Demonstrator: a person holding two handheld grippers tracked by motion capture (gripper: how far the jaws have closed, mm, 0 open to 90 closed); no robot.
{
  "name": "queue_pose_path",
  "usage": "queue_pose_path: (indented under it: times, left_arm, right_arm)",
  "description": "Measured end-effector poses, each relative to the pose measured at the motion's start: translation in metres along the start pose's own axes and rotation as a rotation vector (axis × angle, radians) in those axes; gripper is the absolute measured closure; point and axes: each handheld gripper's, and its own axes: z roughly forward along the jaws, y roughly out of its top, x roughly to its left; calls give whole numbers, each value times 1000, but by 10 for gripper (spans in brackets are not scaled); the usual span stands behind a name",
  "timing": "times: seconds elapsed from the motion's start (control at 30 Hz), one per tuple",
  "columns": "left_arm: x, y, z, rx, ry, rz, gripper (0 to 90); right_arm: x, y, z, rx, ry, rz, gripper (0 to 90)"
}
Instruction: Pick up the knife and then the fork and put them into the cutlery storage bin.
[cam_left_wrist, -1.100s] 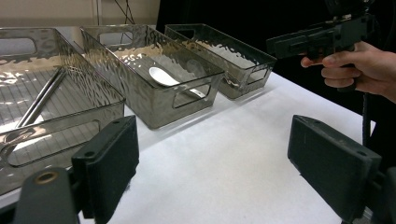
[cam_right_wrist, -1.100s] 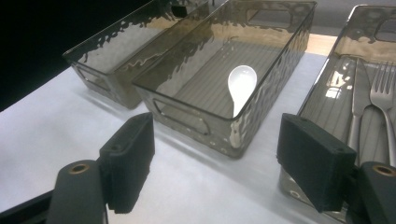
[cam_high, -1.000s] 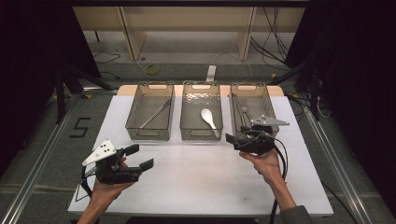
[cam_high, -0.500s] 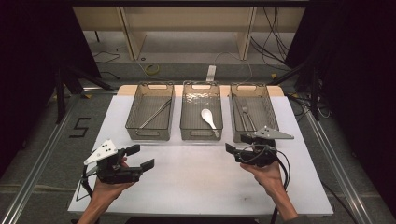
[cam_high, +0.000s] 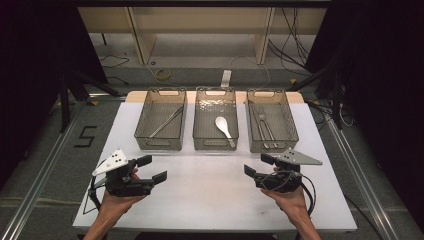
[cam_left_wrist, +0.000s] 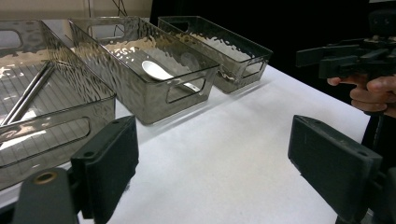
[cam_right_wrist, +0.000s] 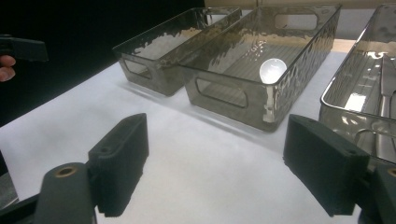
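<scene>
Three smoky clear bins stand in a row at the back of the white table (cam_high: 215, 200). The left bin (cam_high: 161, 142) holds long metal chopsticks (cam_high: 167, 121), the middle bin (cam_high: 216, 142) a white spoon (cam_high: 223, 127), and the right bin (cam_high: 272, 145) metal forks (cam_high: 265, 125). My left gripper (cam_high: 152, 169) hovers open over the table's front left, nothing between its jaws (cam_left_wrist: 219, 168). My right gripper (cam_high: 257, 165) is open in front of the right bin; its jaws have just been opening, with nothing between them (cam_right_wrist: 217, 175).
The two grippers face each other across bare white tabletop; the right gripper (cam_left_wrist: 345, 58) appears in the left gripper view and the left gripper (cam_right_wrist: 21, 49) in the right gripper view. Cables and shelving lie beyond the table's far edge.
My right gripper has drawn back from the right bin's front toward the near edge of the table. The left gripper has stayed put.
</scene>
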Motion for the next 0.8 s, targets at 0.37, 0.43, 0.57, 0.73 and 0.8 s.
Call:
queue_pose_path:
  times: [0.37, 0.43, 0.57, 0.73, 0.8]
  left_arm:
    - [0, 0, 0, 11, -9, 0, 158]
    - [0, -1, 0, 13, -9, 0, 158]
    - [-1, -1, 1, 17, -10, -1, 157]
    - [-1, -1, 2, 19, -12, -2, 156]
    - [-1, -1, 2, 24, -14, 1, 156]
  right_arm:
    - [-2, -13, -10, -7, -23, -10, 204]
    - [-2, -15, -12, -5, -23, -6, 204]
    - [-2, -20, -15, -1, -30, -1, 203]
    - [-4, -25, -20, 1, -44, 1, 203]
    - [-4, -27, -22, 4, -48, 2, 203]
